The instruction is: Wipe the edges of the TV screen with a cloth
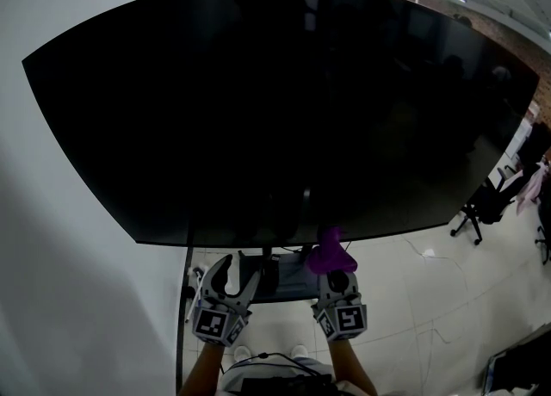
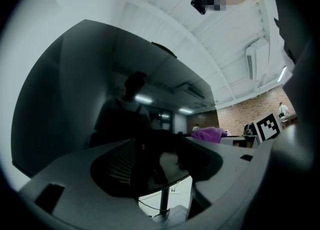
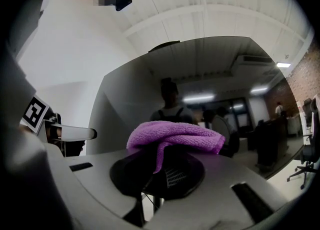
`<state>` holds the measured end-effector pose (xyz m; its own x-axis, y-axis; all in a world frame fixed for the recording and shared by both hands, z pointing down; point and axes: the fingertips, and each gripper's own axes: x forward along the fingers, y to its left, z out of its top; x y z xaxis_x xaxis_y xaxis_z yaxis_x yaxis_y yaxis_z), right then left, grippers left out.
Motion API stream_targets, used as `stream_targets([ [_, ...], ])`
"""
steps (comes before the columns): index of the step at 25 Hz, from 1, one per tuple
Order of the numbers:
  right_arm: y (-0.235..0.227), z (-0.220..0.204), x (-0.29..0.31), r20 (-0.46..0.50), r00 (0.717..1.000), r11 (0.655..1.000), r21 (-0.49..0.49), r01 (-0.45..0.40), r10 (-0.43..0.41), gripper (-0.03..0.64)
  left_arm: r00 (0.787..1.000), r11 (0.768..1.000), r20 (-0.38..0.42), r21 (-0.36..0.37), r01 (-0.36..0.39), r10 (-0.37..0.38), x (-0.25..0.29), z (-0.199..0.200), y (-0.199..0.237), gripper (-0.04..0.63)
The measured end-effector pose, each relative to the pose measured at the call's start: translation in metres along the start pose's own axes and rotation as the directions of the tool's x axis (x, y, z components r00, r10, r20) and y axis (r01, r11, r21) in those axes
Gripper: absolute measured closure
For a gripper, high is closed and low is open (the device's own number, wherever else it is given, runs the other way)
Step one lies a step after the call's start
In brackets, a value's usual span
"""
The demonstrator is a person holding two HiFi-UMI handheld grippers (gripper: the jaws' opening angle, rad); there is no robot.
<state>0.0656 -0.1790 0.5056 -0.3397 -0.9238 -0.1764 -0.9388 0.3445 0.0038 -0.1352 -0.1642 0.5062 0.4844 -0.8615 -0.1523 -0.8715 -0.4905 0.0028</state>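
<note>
The big dark TV screen (image 1: 275,110) fills the upper head view; its bottom edge runs just above both grippers. My right gripper (image 1: 334,267) is shut on a purple cloth (image 1: 331,254), which sits just below the screen's bottom edge near the middle. In the right gripper view the cloth (image 3: 175,136) bunches over the shut jaws, with the screen (image 3: 210,84) beyond. My left gripper (image 1: 239,270) is open and empty, to the left of the right one and below the edge. The left gripper view shows the screen (image 2: 90,89) and the cloth (image 2: 208,134) off to the right.
A white wall (image 1: 69,282) stands to the left of the screen. The TV stand's grey base (image 1: 288,281) lies under the grippers, its post running up behind the screen. A black office chair (image 1: 484,205) stands on the tiled floor at the right.
</note>
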Motion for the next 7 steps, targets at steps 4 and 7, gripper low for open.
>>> stream_targets([
  [4,0.0111,0.0038,0.0018,-0.023,1.0,1.0,0.026,-0.015,0.016,0.58,1.0,1.0,-0.003,-0.001,0.003,-0.003,0.0011,0.0,0.0014,0.327],
  [7,0.0074,-0.0018,-0.0006,-0.022,1.0,1.0,0.019,0.001,0.0,0.58,1.0,1.0,0.002,0.001,0.004,-0.004,0.0004,-0.0019,0.0028,0.327],
])
